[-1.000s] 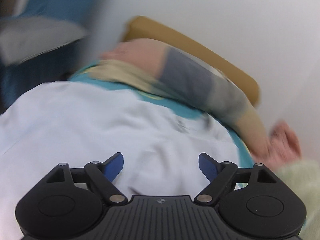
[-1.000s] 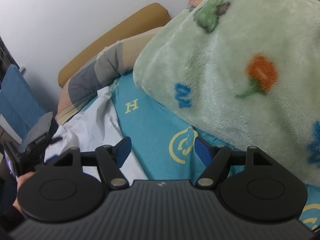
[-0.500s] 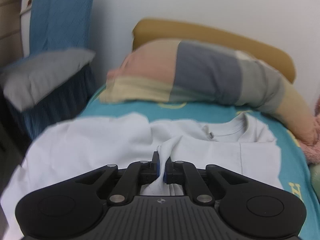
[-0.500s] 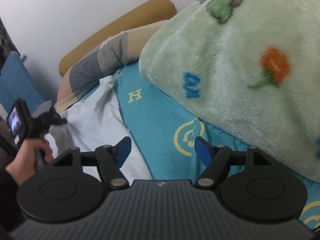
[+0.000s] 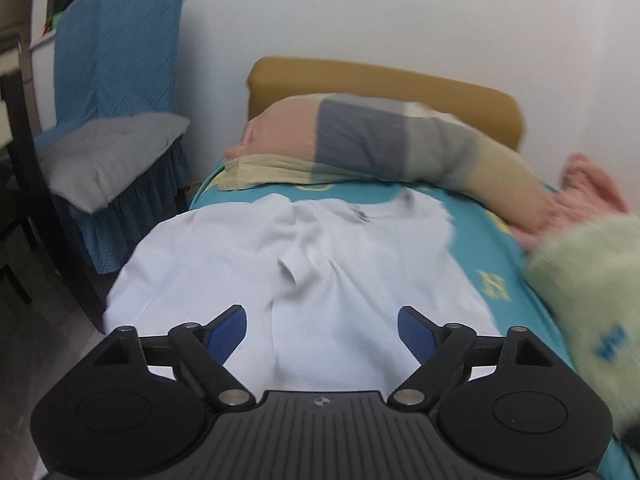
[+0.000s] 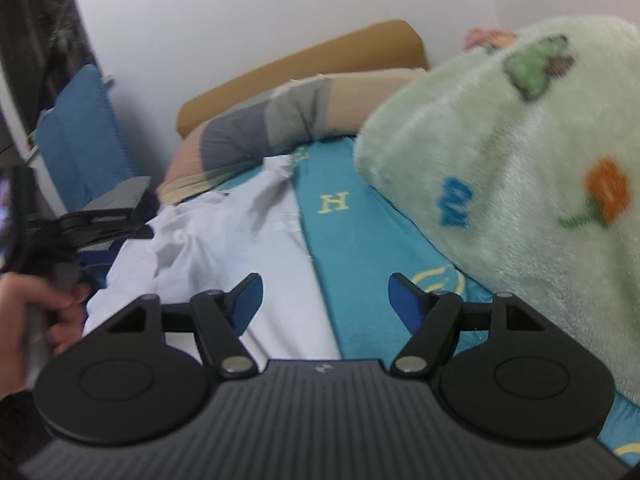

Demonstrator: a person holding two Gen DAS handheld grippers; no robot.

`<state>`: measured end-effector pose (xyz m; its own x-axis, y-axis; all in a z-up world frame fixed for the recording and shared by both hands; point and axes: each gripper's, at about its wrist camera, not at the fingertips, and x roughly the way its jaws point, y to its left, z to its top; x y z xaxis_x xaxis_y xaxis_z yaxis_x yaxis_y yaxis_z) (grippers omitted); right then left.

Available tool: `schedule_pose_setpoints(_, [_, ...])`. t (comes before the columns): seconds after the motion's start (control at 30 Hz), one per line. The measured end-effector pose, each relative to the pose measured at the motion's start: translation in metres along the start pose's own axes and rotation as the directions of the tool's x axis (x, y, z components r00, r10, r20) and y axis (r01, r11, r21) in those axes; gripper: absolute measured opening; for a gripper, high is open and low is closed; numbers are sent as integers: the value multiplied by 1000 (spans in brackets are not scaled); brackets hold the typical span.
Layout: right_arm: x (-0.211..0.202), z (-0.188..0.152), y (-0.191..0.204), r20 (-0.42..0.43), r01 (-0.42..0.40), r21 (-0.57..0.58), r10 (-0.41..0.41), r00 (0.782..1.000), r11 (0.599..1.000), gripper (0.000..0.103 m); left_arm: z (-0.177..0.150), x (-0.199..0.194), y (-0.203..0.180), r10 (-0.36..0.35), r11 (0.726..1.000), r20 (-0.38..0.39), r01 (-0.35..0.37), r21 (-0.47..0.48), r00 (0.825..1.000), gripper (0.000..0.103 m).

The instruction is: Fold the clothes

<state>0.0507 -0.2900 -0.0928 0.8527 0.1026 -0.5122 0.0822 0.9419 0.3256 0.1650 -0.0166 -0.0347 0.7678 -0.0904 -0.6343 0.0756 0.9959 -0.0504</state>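
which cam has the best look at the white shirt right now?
Left wrist. The white shirt fills the middle of that view, spread on the teal sheet with both side edges visible. The right wrist view catches only its right part, at an angle, partly behind the left gripper.

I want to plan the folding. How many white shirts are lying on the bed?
1. The white shirt lies spread on the teal bed sheet, below the striped pillow and left of the green blanket. More clothes may be hidden under that blanket.
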Motion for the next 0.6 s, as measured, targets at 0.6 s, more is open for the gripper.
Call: schedule_pose_setpoints(0.6, [-81,-14,12,-3,-41,-88,41,999,995,72,-126,-190,-18,-126,991,34,124,51,991,98])
